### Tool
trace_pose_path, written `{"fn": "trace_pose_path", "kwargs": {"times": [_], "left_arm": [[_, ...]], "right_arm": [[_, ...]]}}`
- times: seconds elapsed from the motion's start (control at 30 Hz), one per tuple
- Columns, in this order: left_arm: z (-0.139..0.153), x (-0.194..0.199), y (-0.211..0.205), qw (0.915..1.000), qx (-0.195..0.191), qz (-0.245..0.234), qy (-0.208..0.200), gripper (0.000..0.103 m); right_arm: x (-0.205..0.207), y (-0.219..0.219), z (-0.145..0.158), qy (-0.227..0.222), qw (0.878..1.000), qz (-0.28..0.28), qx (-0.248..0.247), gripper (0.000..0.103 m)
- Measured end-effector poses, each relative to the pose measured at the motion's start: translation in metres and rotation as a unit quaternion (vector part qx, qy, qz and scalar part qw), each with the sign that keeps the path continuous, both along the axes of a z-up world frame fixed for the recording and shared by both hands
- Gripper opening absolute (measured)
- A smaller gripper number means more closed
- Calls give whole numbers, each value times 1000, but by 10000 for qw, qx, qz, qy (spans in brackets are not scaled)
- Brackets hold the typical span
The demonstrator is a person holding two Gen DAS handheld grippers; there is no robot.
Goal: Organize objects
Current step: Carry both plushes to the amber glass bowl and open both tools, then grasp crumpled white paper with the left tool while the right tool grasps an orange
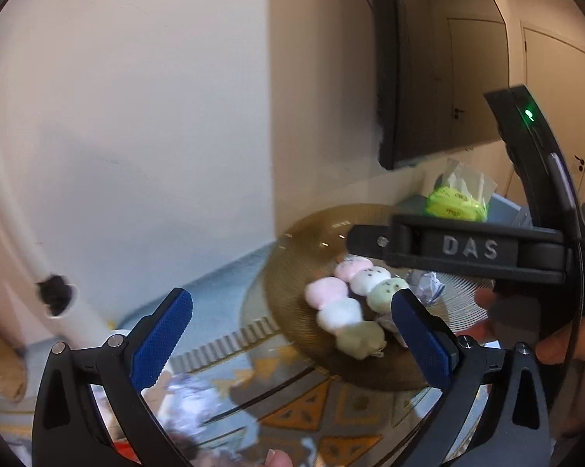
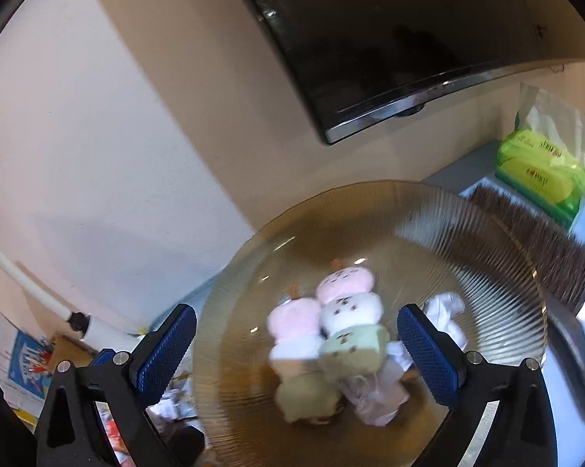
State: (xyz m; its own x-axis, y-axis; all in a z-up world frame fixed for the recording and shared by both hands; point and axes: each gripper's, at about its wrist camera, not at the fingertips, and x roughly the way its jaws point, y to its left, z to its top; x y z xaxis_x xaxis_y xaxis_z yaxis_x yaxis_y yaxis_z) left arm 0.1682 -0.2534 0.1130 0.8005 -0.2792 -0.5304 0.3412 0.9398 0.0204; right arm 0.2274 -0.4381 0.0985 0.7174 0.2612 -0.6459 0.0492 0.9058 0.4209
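Amber ribbed glass, a plate, fills the space ahead of the right hand-held gripper, whose blue pads stand wide apart, holding nothing. On the plate lie two plush dango skewers, pink, white and green, beside a crumpled paper scrap. The left hand-held gripper is also spread open, just short of the plate's near rim. Beyond the plate sits a green tissue pack. I'd judge the sorting is mid-way; next, one gripper must close on a skewer without tipping the plate.
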Motion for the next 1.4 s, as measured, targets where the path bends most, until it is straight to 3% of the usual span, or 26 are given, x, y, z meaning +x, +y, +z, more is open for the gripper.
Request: {"fn": "trace_pose_path", "kwargs": {"times": [0.2,0.3,0.43,0.63,0.87,1.03,1.2,1.27,1.33,1.4], "left_arm": [[56,-24,70,9979,-87,580,-265,102],[69,-37,114,9938,79,1050,-367,102],[68,-49,184,9897,109,1412,-185,102],[15,-66,280,9837,-130,1722,494,102],[-63,-61,325,9755,-546,1703,1282,102],[-95,-51,328,9691,-455,1687,1741,103],[-108,-48,343,9620,-1034,1684,1885,103],[-116,-46,346,9587,-999,1753,2003,103],[-120,-50,341,9667,-602,1745,1775,102],[-122,-50,332,9666,-283,1783,1821,102]], "right_arm": [[-25,30,33,-249,9993,226,-157,103],[-42,52,51,-384,9981,384,-289,103],[-65,86,64,-544,9948,660,-560,103],[-107,141,45,-444,9818,1433,-1161,103],[-140,173,-42,163,9584,1910,-2114,103],[-141,174,-87,531,9578,1826,-2157,103],[-132,172,-99,604,9637,1661,-2003,103],[-129,174,-105,633,9625,1634,-2071,103],[-128,180,-108,504,9583,1617,-2303,103],[-127,178,-107,508,9598,1584,-2260,103]]}}
